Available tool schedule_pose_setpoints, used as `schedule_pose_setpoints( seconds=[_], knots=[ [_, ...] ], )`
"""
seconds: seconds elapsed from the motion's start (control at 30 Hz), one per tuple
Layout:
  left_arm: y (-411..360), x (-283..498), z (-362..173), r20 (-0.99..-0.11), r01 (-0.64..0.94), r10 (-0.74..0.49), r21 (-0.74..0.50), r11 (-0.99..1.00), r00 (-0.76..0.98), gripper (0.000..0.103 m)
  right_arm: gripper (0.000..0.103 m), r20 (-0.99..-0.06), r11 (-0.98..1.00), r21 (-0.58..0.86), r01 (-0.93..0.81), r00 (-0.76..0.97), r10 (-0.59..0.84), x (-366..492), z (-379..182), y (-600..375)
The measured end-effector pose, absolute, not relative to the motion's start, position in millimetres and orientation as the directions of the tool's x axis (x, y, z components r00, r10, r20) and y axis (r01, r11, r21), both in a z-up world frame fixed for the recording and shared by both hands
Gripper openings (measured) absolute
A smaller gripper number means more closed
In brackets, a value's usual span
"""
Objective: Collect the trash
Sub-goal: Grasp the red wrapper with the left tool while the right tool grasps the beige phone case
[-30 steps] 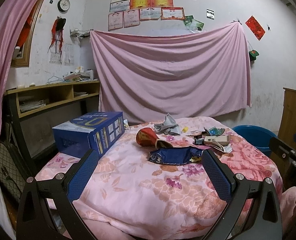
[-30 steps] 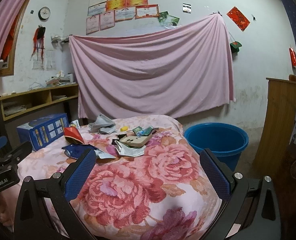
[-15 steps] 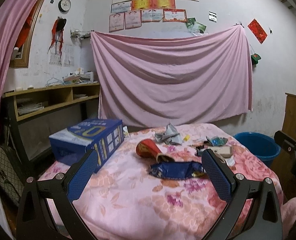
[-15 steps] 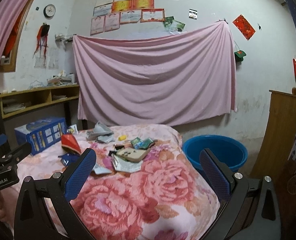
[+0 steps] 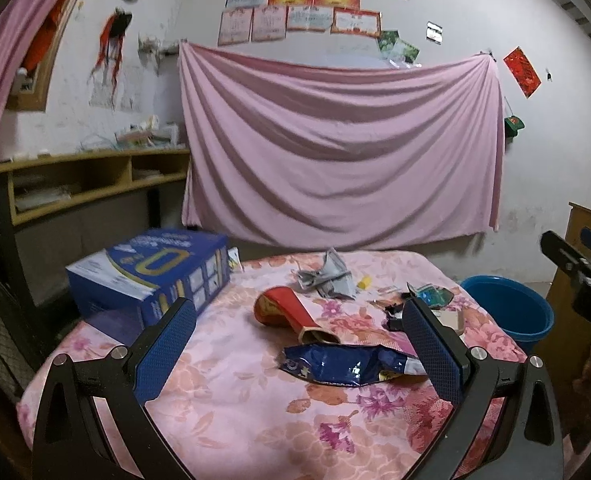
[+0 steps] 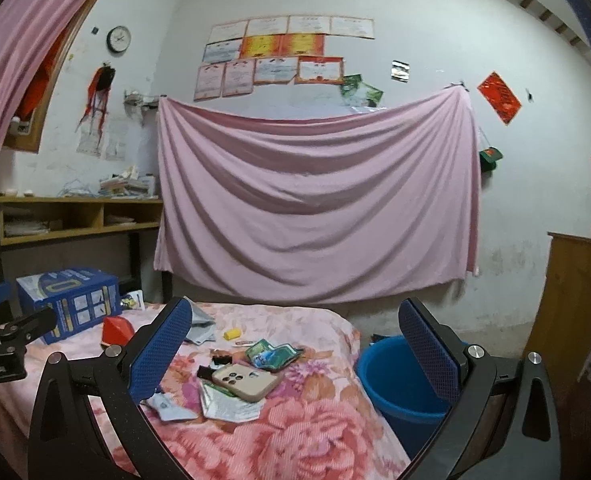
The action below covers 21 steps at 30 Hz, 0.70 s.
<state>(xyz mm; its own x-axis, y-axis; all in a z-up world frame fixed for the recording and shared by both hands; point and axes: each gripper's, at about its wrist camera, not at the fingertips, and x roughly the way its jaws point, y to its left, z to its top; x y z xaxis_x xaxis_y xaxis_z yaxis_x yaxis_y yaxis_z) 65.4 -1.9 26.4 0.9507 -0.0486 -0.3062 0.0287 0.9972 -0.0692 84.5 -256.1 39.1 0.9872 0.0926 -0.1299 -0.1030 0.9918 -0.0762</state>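
Both views have tilted upward, jaws wide apart; only the right wrist shows the phone (image 6: 245, 381).

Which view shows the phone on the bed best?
The right wrist view: the phone lies face down, camera lenses plain, resting on wrappers. In the left wrist view only a beige sliver shows behind the left gripper's finger.

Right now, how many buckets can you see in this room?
1: the blue bucket stands on the floor, just past the right edge of the flowered quilt. Another could be hidden behind it.
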Motion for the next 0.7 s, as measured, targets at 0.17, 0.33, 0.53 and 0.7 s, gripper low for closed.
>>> schedule_pose_setpoints(
  seconds=[0.17, 0.33, 0.53, 0.7],
  knots=[
    [-3, 86, 19, -0.368, 0.021, -0.037, -0.046, 0.999, 0.929, 0.101, 0.103, -0.189, 0.988, -0.087, -0.124, 0.976, 0.106, 117, 34, -253],
    [-2, 116, 12, -0.432, 0.016, -0.025, -0.025, 1.0, 0.902, 0.101, 0.103, -0.286, 0.979, -0.102, -0.176, 0.948, 0.14, 146, 24, -246],
    [2, 154, 5, -0.5, 0.03, -0.048, -0.044, 0.999, 0.865, 0.089, 0.103, -0.373, 0.974, -0.136, -0.182, 0.92, 0.12, 174, 14, -242],
    [8, 177, -5, -0.569, 0.032, -0.086, -0.104, 0.994, 0.818, 0.071, 0.103, -0.485, 0.949, -0.111, -0.294, 0.85, 0.206, 208, 6, -241]
  ],
)
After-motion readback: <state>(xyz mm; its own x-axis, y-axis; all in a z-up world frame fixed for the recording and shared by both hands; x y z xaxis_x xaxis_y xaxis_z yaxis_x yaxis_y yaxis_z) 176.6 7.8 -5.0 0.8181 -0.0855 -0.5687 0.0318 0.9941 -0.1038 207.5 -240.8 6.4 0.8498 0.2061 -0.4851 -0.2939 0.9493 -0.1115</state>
